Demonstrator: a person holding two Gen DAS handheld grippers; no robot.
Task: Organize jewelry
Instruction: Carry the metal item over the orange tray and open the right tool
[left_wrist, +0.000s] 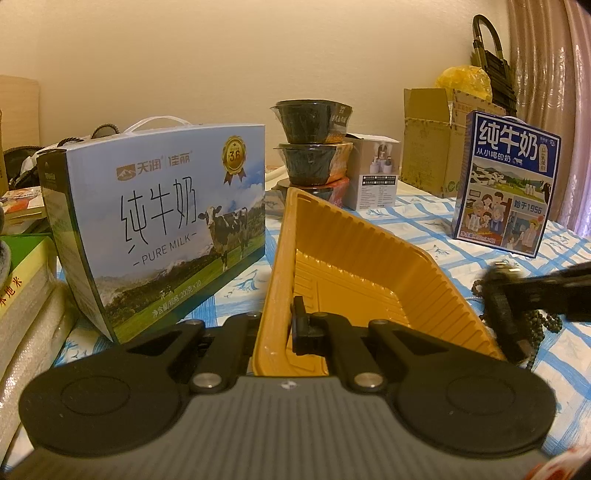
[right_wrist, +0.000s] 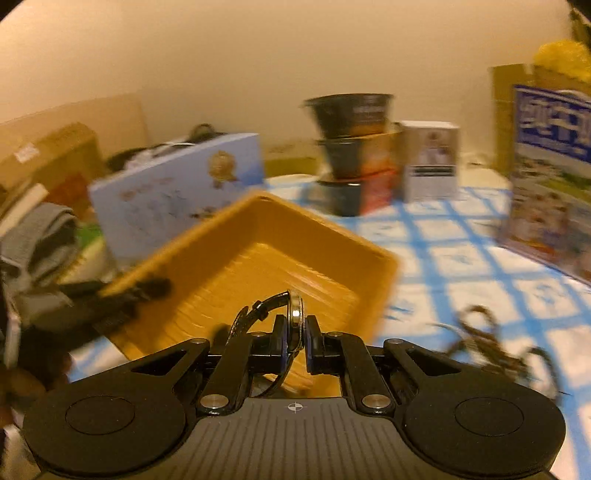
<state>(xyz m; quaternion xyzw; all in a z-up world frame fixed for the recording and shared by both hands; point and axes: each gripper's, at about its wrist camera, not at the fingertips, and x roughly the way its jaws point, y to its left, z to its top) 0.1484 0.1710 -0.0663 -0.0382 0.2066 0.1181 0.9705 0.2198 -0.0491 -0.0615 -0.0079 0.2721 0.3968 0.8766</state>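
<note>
We pinch the wall of the tray (left_wrist: 354, 258) tight with our left gripper (left_wrist: 291, 325) and tip it up off the cloth (left_wrist: 480, 236). Our right gripper (right_wrist: 295, 332) squeezes a watch (right_wrist: 295, 314) by its round face, just above the tray. Beads (right_wrist: 491, 343) lie on the cloth beside the tray.

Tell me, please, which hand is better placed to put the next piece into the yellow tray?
The right. Its gripper already has its jaws shut on a wristwatch, just short of the yellow tray. The left gripper is occupied, clamped on the tray's rim and tilting it.
</note>
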